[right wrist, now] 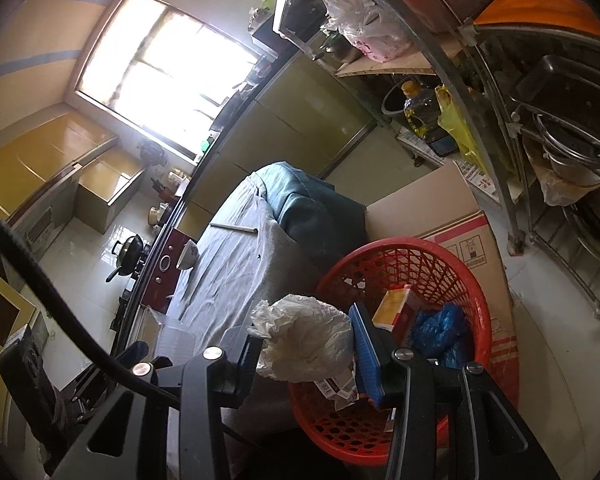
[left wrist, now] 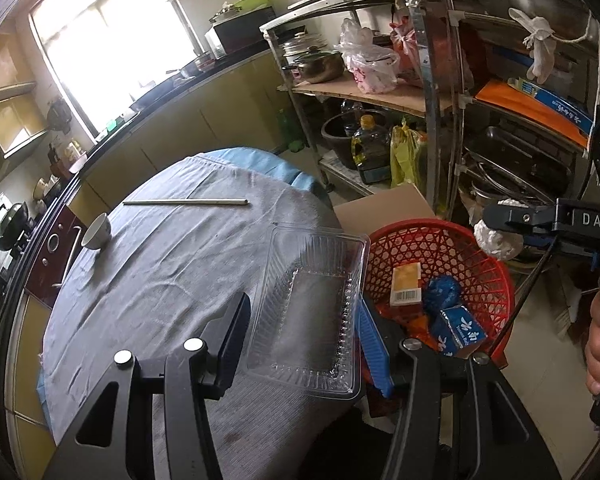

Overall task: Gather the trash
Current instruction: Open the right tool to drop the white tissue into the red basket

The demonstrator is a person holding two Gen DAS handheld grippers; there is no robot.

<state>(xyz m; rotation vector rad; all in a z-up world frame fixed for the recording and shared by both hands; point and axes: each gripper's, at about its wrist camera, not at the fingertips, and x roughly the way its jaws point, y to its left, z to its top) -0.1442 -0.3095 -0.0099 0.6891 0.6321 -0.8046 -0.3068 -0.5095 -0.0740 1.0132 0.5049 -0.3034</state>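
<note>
Leftmost, at nine o'clock on the grey-clothed table point(left wrist: 148, 280), a white bowl point(left wrist: 97, 233) lies tipped, a chopstick point(left wrist: 186, 202) toward eleven. Centrally, the left gripper point(left wrist: 300, 320) spreads its jaws wide around a clear plastic tray point(left wrist: 310, 304) at the table's edge, not pinching it. At three o'clock, the right gripper point(right wrist: 306, 346) clamps a crumpled white tissue point(right wrist: 304, 338) over the red basket point(right wrist: 470, 276), which holds a yellow box point(right wrist: 394, 304) and blue wrapper point(right wrist: 440, 330).

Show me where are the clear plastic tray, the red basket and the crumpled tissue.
clear plastic tray point(left wrist: 308, 304): left wrist view, its ribbed floor.
red basket point(right wrist: 460, 276): right wrist view, far mesh wall.
crumpled tissue point(right wrist: 308, 340): right wrist view, its middle.
</note>
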